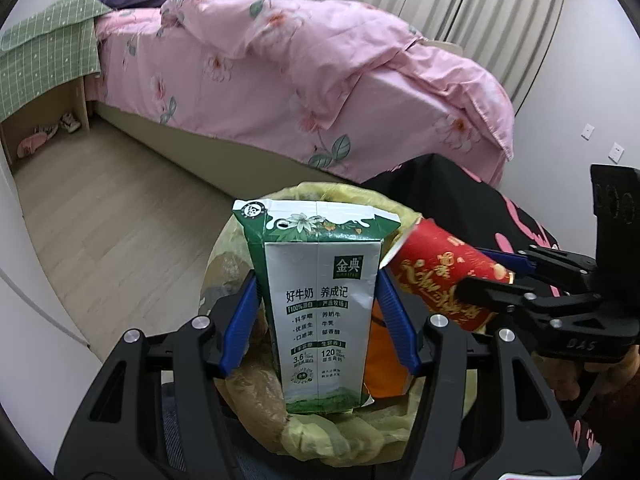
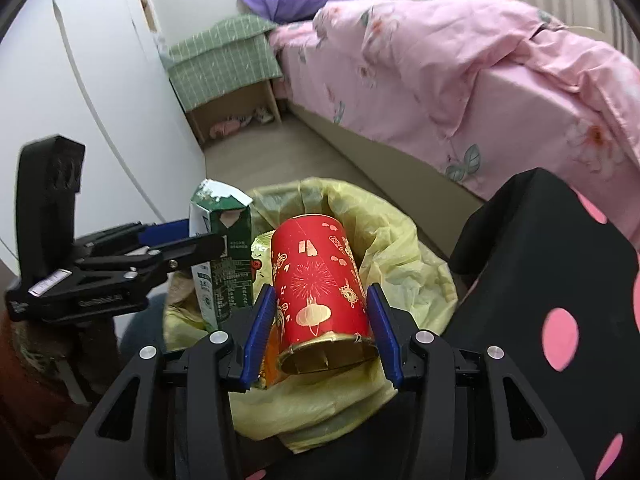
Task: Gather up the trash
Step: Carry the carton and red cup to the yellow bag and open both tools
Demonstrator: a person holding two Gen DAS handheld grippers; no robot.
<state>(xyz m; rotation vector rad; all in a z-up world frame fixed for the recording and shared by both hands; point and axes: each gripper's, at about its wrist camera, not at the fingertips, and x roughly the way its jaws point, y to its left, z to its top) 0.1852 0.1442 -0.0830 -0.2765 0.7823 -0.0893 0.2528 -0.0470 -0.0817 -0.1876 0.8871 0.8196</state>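
Milk carton (image 1: pixel 320 312) and red can (image 2: pixel 320 292) sit clamped between jaws.

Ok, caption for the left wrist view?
Left gripper holds milk carton over lined bin; right gripper brings red can.

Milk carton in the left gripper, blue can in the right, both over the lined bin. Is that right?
One thing is wrong: the can is red with gold print, not blue, as the right wrist view shows. The rest stands: the left gripper grips the milk carton, the right gripper grips the can, and both hang over the bin with its yellow liner.
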